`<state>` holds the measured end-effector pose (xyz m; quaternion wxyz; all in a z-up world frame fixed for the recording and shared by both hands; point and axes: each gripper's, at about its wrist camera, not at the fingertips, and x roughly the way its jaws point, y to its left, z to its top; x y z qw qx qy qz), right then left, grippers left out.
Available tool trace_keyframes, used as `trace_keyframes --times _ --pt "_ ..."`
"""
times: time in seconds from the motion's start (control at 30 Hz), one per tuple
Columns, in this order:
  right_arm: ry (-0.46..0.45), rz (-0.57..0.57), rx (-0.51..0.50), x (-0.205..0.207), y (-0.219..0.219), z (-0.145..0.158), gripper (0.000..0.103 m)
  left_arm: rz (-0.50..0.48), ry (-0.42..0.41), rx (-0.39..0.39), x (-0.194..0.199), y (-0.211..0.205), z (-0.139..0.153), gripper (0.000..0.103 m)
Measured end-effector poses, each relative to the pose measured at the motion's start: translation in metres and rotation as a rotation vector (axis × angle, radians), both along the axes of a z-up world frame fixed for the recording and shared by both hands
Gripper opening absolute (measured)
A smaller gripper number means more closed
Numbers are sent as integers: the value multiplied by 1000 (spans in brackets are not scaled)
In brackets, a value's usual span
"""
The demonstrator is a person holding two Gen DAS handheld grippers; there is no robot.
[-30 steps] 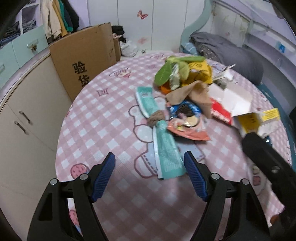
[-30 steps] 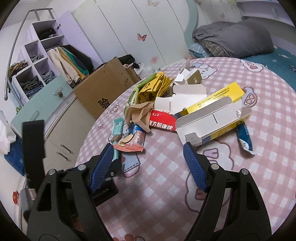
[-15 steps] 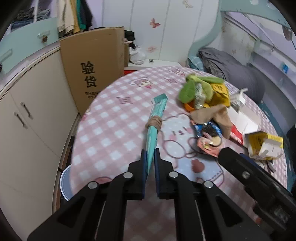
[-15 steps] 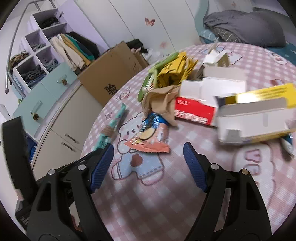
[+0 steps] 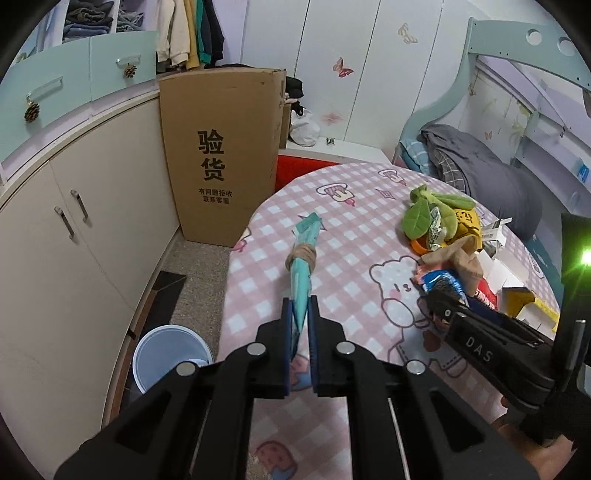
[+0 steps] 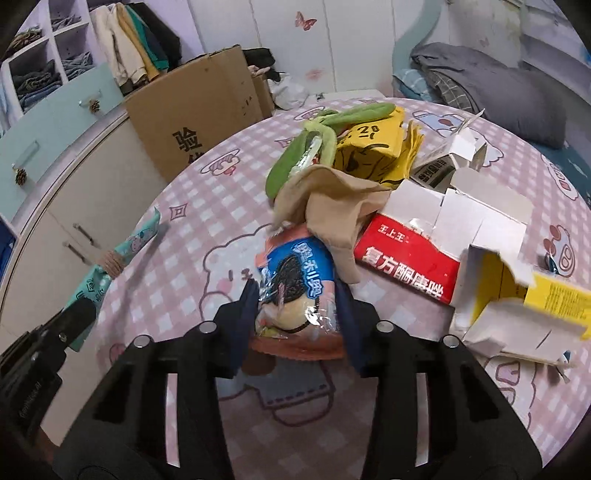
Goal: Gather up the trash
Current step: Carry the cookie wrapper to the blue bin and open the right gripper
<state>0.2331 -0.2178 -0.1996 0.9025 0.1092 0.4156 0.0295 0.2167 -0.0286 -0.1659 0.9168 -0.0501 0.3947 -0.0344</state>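
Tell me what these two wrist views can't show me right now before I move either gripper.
- White plastic bucket on the floor: left wrist view, its near side cut off by the left gripper, contents unclear.
- Blue cookie wrapper: right wrist view, its lower end and the orange packet beneath sit behind the right gripper.
- Yellow opened carton: blurred, print unreadable.
- Teal tied wrapper: gripped end hidden between the pads.

A tall carton leans against the cabinets; clothes hang above; grey bedding lies behind.
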Motion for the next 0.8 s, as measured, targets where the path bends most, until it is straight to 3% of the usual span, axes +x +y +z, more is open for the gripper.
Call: trace_keyframes --times 0.23,0.47,0.8 --pt "-21 53 111 -32 9 2 32 -19 -14 -34 -15 10 6 7" --pt "-69 140 146 -49 39 22 30 -18 -47 -69 -35 29 16 6" --pt "-87 342 204 -46 125 40 30 116 -59 -104 -51 103 20 6"
